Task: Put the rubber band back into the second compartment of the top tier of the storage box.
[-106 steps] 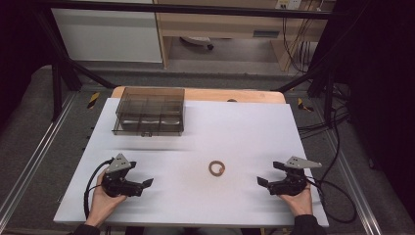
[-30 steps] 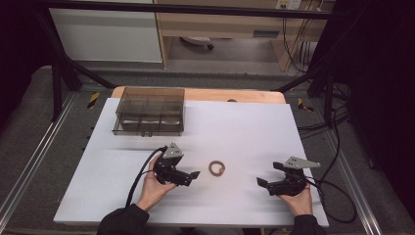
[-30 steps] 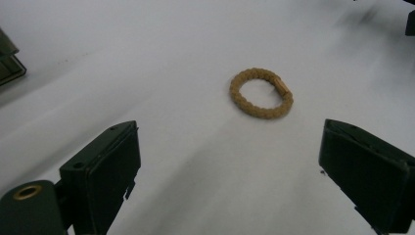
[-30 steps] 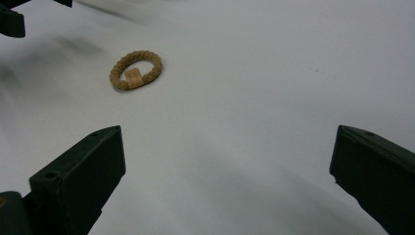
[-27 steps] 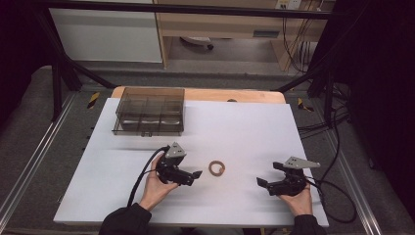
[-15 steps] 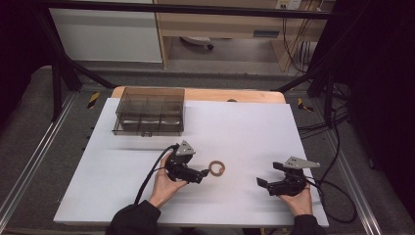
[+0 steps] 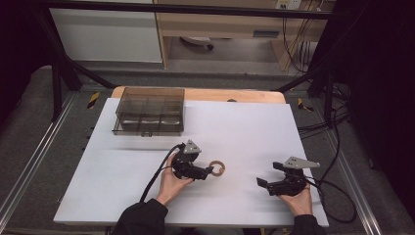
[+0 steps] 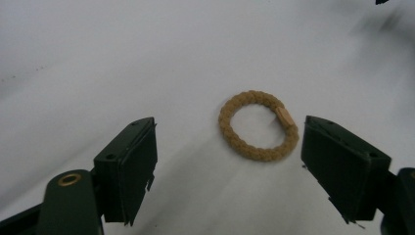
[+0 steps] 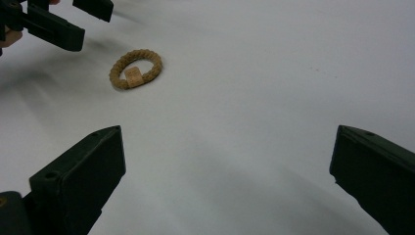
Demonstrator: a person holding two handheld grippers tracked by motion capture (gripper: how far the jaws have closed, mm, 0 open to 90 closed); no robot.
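the hair tie (image 7: 217, 169) lies flat on the white counter (image 7: 244, 127), a little right of the middle on the near half. the left gripper (image 7: 208, 172) sits just to its left, its fingers (image 8: 129, 171) apart and not touching it; they have just been closing a little, with the tie ahead of them and not yet between them. in the left gripper view the tie (image 8: 258, 125) lies just beyond the tips and off toward the right finger, its small tan joint on that side. being a ring, it has no long axis to line up with. the right gripper (image 7: 271, 177) rests well apart to the right, fingers (image 9: 80, 183) wide open and empty. the left hand is clearly nearer, so a short push forward should bring the fingers around the rim.
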